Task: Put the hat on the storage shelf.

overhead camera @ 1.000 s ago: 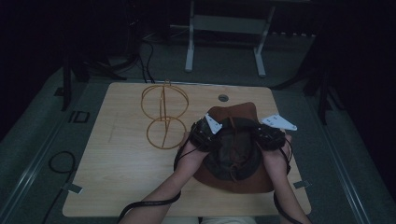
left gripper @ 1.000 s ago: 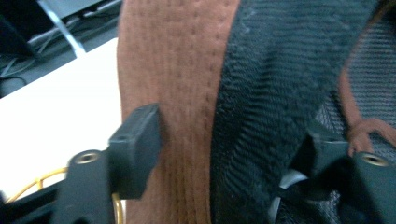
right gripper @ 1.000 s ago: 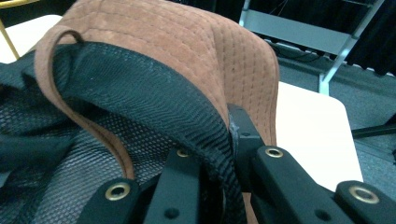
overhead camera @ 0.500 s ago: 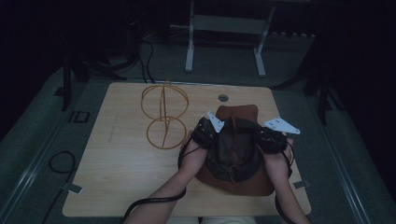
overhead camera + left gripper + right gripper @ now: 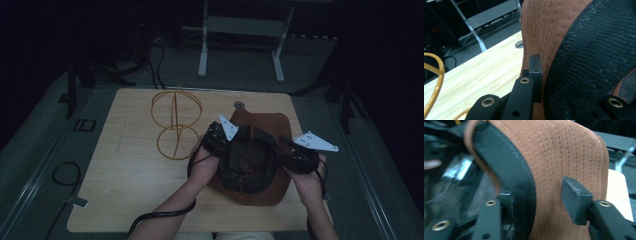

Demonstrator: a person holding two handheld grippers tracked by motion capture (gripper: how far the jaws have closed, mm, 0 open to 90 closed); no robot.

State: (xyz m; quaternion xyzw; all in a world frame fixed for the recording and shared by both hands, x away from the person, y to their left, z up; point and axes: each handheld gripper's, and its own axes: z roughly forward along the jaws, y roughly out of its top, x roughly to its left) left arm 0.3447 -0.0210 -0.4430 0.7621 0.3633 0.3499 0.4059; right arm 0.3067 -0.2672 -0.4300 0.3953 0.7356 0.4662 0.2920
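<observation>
Gripping the brown hat [image 5: 255, 165] at lower right of the desk [image 5: 125, 170], the left tongs [image 5: 220, 137] are clamped on its brim; the right tongs [image 5: 295, 157] have just been opening (brim between, unpinched). Re-close before lifting.

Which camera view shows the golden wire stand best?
The high view: the whole wire stand stands on the table, left of the hat. The left gripper view catches just one curved piece at its edge.

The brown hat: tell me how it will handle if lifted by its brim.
The brown hat looks like soft stitched suede, so its brim would probably flex and sag. The left gripper pinches the brim. The mesh lining suggests it is light and unlikely to slip.
</observation>
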